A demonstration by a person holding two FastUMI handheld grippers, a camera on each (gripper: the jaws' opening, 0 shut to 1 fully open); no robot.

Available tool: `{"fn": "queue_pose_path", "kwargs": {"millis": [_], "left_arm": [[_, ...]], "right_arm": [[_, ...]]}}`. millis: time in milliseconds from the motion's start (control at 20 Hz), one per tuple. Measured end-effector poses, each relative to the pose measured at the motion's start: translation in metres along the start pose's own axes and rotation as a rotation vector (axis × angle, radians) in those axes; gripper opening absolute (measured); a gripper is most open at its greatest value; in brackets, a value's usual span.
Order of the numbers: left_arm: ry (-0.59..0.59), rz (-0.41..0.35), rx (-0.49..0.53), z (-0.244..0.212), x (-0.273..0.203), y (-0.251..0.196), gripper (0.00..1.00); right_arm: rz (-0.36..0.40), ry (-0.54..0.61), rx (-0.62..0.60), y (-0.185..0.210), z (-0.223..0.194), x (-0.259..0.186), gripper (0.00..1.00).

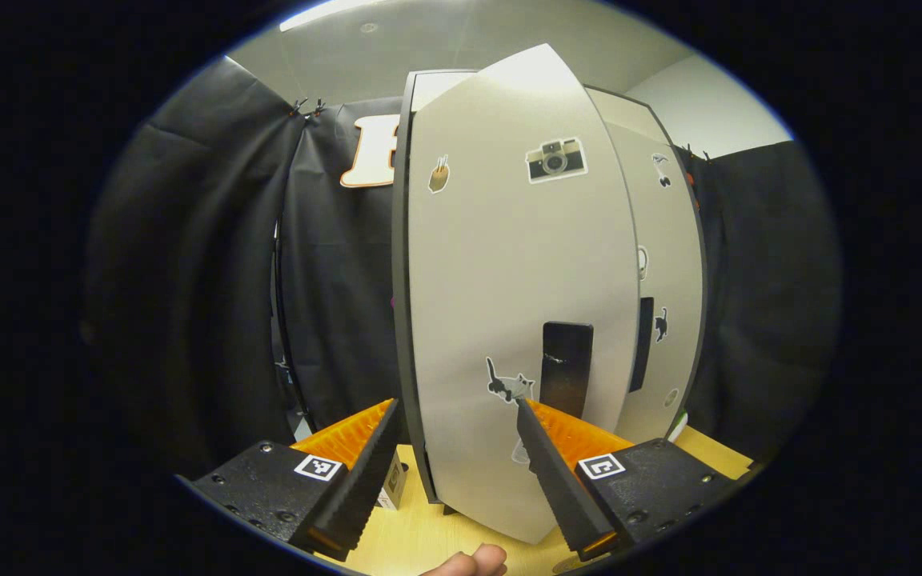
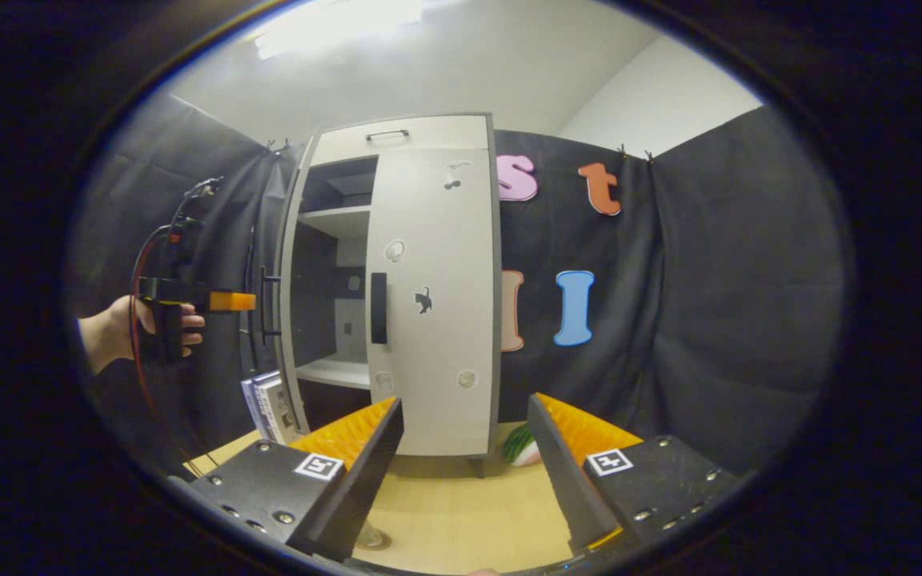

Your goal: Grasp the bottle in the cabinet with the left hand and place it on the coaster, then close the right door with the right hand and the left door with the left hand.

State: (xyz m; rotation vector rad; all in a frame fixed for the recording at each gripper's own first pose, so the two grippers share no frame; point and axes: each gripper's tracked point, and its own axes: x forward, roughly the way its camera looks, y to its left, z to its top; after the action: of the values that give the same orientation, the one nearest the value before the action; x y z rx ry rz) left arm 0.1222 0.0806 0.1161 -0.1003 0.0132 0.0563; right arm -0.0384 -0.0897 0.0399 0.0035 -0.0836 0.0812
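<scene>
The cabinet's left door [image 1: 509,264] stands close in front of my left gripper [image 1: 457,452], swung partly out, its black handle [image 1: 566,376] just above my right finger. That gripper is open and holds nothing. Behind the door lies the right door [image 1: 665,264]. In the right gripper view the right door [image 2: 433,304] is shut against the cabinet, while the left door [image 2: 289,280] stands edge-on with the shelves [image 2: 339,220] showing beside it. A hand holds the left gripper [image 2: 230,302] by that door. My right gripper [image 2: 465,456] hangs open over the table. A round thing [image 2: 373,538] sits half hidden behind one finger.
Several books [image 2: 269,404] lean at the cabinet's left foot, and a small box [image 1: 393,484] shows there too. A green and white object [image 2: 521,444] lies at the cabinet's right foot. The pale wooden table [image 2: 461,504] runs in front. Black cloth walls close in all around.
</scene>
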Motion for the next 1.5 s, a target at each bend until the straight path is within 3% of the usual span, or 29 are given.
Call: {"fn": "queue_pose_path", "kwargs": {"millis": [500,650,850,1250,1500], "left_arm": [[-0.015,0.034,-0.011,-0.005,-0.070,-0.009,0.91],[-0.001,0.053,-0.042,-0.011,-0.085,-0.013,0.93],[0.011,0.067,-0.057,-0.013,-0.095,-0.011,0.93],[0.014,0.057,-0.055,-0.020,-0.104,-0.005,0.92],[0.038,-0.009,-0.066,-0.036,-0.103,-0.017,0.93]], "right_arm": [[0.024,-0.007,-0.008,0.015,0.017,-0.001,0.98],[-0.010,-0.003,-0.001,0.015,0.025,0.003,0.92],[0.011,-0.015,0.015,0.035,0.033,0.011,0.95],[-0.003,0.026,-0.008,0.053,0.025,0.021,0.95],[-0.014,0.056,-0.013,0.061,0.017,0.028,0.95]]}}
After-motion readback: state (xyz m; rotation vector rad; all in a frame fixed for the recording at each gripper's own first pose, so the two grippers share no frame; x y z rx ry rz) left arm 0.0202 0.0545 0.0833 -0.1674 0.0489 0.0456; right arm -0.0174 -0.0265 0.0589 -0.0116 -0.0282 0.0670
